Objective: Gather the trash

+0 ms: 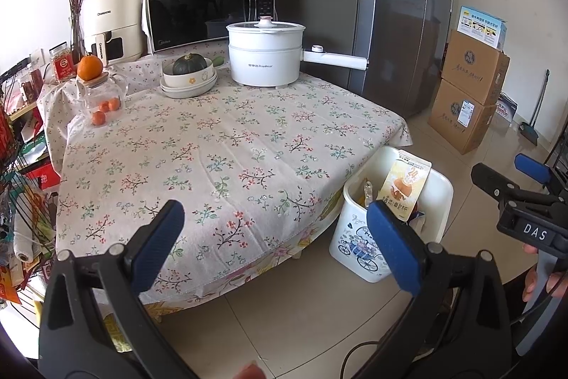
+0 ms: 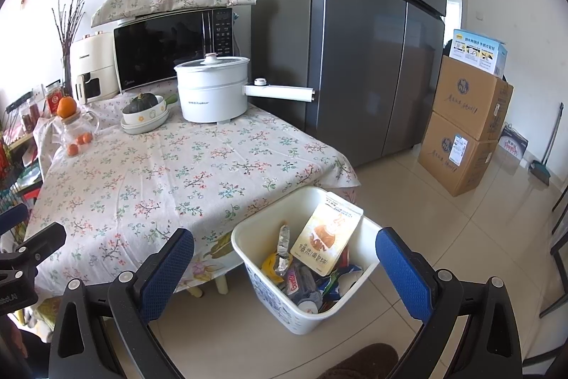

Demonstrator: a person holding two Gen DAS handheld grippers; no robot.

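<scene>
A white trash bin [image 2: 248, 245] stands on the floor by the table's near right corner. It holds a yellow bread packet [image 2: 325, 238], a crumpled foil wrapper [image 2: 283, 249], a can [image 2: 301, 283] and other wrappers. The bin also shows in the left wrist view [image 1: 355, 237] with the packet [image 1: 404, 187]. My left gripper [image 1: 280, 237] is open and empty above the table's front edge. My right gripper [image 2: 287, 272] is open and empty above the bin. The right gripper shows at the right edge of the left wrist view [image 1: 514, 180].
The table has a floral cloth [image 1: 220, 144]. At its back stand a white electric pot [image 1: 266, 55], a bowl with a squash [image 1: 190, 73], a glass pot with oranges [image 1: 103, 98], a microwave [image 1: 209, 9]. A grey fridge [image 2: 372, 59] and cardboard boxes [image 2: 465, 130] are to the right.
</scene>
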